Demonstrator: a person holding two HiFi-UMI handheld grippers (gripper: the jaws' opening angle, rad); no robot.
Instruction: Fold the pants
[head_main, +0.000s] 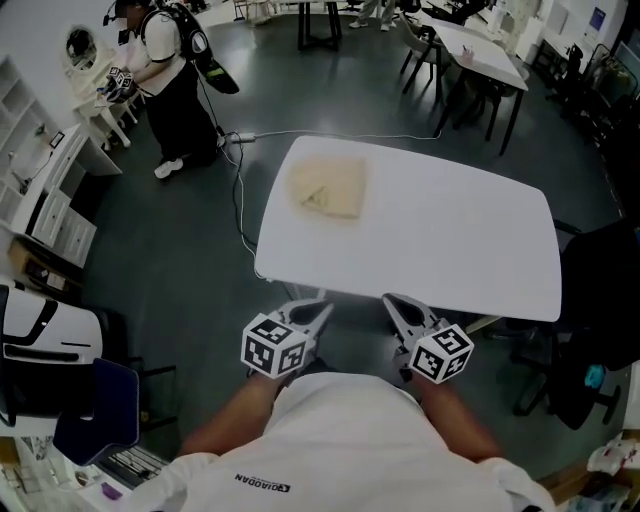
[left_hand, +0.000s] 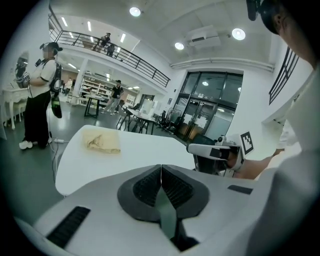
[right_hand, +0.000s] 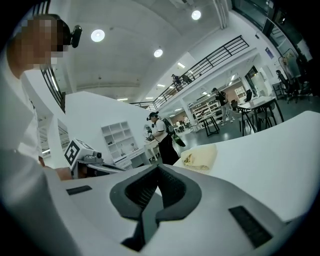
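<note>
Folded beige pants (head_main: 330, 187) lie in a compact bundle on the far left part of the white table (head_main: 440, 240). The same pants (left_hand: 102, 141) show in the left gripper view, and the pants (right_hand: 201, 157) in the right gripper view too. My left gripper (head_main: 318, 312) is shut and empty, held off the table's near edge. Beside it my right gripper (head_main: 397, 306) is shut and empty as well, also short of the near edge. Both are far from the pants.
A person in white top and black trousers (head_main: 170, 75) stands at a white shelf unit (head_main: 60, 190) at the far left. A cable (head_main: 240, 190) runs over the floor by the table. Dark desks and chairs (head_main: 470, 60) stand behind; a black chair (head_main: 600, 320) is at right.
</note>
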